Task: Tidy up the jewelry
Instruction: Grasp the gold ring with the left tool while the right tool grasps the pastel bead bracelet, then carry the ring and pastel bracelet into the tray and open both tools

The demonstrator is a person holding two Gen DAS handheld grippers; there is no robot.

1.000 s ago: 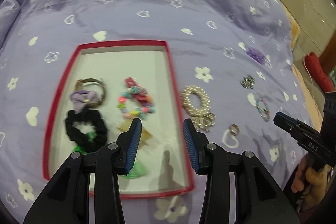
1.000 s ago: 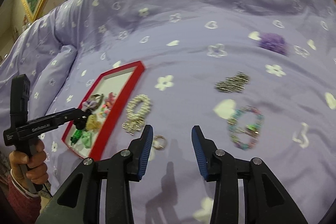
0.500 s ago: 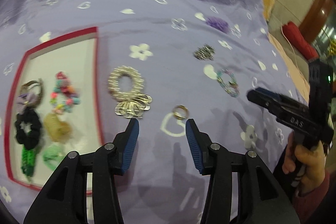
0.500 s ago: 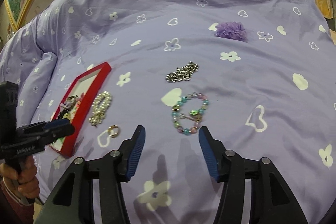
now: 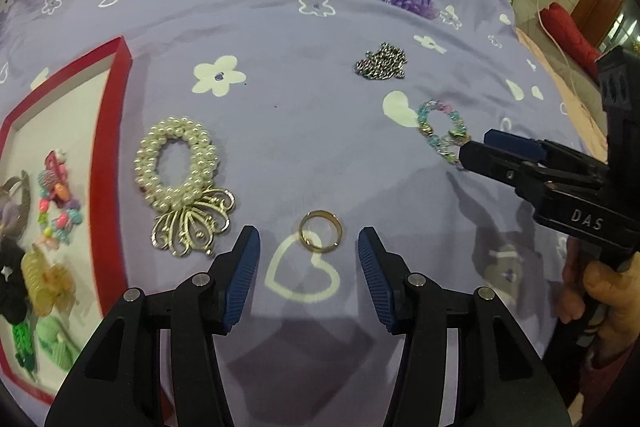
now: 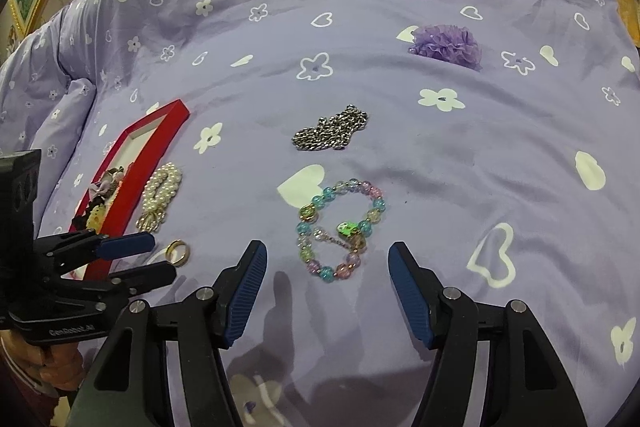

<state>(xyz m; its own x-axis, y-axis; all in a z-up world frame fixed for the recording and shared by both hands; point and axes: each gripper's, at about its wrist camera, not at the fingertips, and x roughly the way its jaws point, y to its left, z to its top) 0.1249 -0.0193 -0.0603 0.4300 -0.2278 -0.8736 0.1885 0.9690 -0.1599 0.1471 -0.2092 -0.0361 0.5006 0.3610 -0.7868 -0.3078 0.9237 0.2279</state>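
Apparently both tools gaped empty: left gripper (image 5: pixel 308 251) framed the small gold ring (image 5: pixel 321 230), right gripper (image 6: pixel 327 267) the pastel glass-bead bracelet (image 6: pixel 340 229); each should descend squarely before closing.

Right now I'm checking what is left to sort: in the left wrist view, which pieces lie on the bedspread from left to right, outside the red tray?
Pearl hair tie → gold ring → silver chain → beaded bracelet.
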